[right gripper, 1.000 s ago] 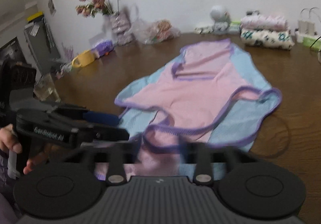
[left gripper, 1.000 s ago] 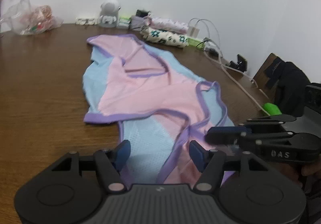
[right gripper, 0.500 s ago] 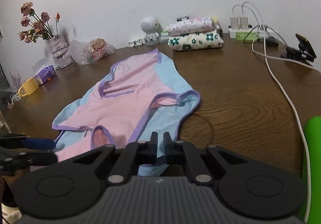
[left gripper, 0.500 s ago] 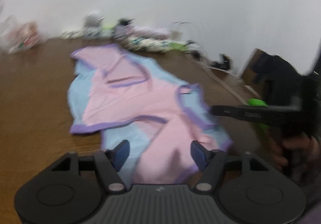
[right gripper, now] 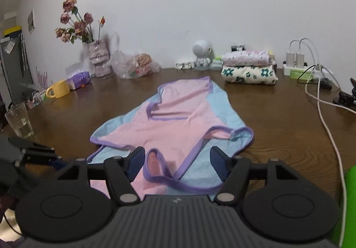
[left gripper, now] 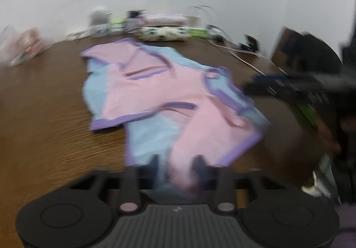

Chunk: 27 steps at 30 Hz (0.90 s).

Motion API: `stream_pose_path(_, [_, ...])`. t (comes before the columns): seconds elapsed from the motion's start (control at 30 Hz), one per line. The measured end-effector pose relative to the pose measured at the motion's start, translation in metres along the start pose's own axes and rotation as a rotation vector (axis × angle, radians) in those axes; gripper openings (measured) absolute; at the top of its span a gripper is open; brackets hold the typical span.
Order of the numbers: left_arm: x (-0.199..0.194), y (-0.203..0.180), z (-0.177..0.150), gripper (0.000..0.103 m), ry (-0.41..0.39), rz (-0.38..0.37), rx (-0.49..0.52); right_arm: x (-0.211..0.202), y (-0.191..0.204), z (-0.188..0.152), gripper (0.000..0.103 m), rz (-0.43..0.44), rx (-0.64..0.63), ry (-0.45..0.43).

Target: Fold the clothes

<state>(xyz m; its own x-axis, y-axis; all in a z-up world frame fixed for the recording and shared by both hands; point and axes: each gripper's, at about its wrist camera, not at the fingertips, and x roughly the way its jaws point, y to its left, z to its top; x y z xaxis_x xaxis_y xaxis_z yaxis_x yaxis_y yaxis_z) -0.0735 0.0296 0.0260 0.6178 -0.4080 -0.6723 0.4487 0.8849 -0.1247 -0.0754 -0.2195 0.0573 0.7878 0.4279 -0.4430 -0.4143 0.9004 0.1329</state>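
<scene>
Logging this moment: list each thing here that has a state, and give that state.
Pink and blue garment: spread on table, unfolded, rumpled.
Right tool: open, over garment's near edge.
Left tool: blurred, grip unclear.
Folded clothes: stacked.
Glass: upright.
Yellow mug: on its side.

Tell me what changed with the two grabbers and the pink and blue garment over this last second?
The right gripper went from shut half a second ago to wide open, over the garment's purple-trimmed near edge. The left gripper narrowed its jaws around the near hem, though blur hides whether it grips. The garment stayed spread on the table; the folded stack by the wall did not move.
</scene>
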Motion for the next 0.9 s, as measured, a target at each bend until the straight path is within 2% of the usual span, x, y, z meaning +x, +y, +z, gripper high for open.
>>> stream_pose_path(0.17, [0.0,0.029,0.004,0.009,-0.02,0.041,-0.131,0.002,0.014,-0.005,0.065,0.07,-0.08,0.008])
stream_pose_path(0.3, [-0.003,0.033,0.005,0.012,-0.027,0.061,-0.154,0.001,0.034,-0.014,0.06,0.181,-0.218,0.051])
stream_pose_path(0.37, [-0.004,0.033,0.004,0.018,-0.03,0.064,-0.157,0.003,0.044,-0.018,0.059,0.214,-0.257,0.068])
stream_pose_path(0.43, [-0.008,0.033,0.004,0.029,-0.042,0.057,-0.145,0.006,0.052,-0.019,0.056,0.226,-0.282,0.078])
stream_pose_path(0.5, [-0.014,0.032,0.003,0.039,-0.062,0.049,-0.124,0.013,0.057,-0.022,0.048,0.22,-0.297,0.101])
stream_pose_path(0.57, [-0.023,0.028,0.001,0.043,-0.085,0.034,-0.094,0.021,0.061,-0.025,0.022,0.208,-0.308,0.128])
stream_pose_path(0.63, [-0.029,0.021,0.0,0.051,-0.109,0.01,-0.051,0.025,0.06,-0.025,0.016,0.199,-0.298,0.142])
stream_pose_path(0.7, [-0.031,0.012,-0.003,0.061,-0.116,-0.011,0.0,0.028,0.056,-0.025,0.016,0.192,-0.28,0.152])
stream_pose_path(0.73, [-0.032,0.007,-0.004,0.061,-0.12,-0.021,0.026,0.029,0.054,-0.025,0.016,0.188,-0.271,0.157])
stream_pose_path(0.8, [-0.032,0.0,-0.006,0.061,-0.122,-0.039,0.073,0.032,0.051,-0.025,0.027,0.181,-0.253,0.167])
stream_pose_path(0.83, [-0.03,-0.002,-0.008,0.061,-0.115,-0.046,0.089,0.033,0.049,-0.025,0.042,0.18,-0.25,0.174])
stream_pose_path(0.9, [-0.026,-0.002,-0.01,0.061,-0.113,-0.048,0.096,0.033,0.048,-0.027,0.042,0.176,-0.265,0.181])
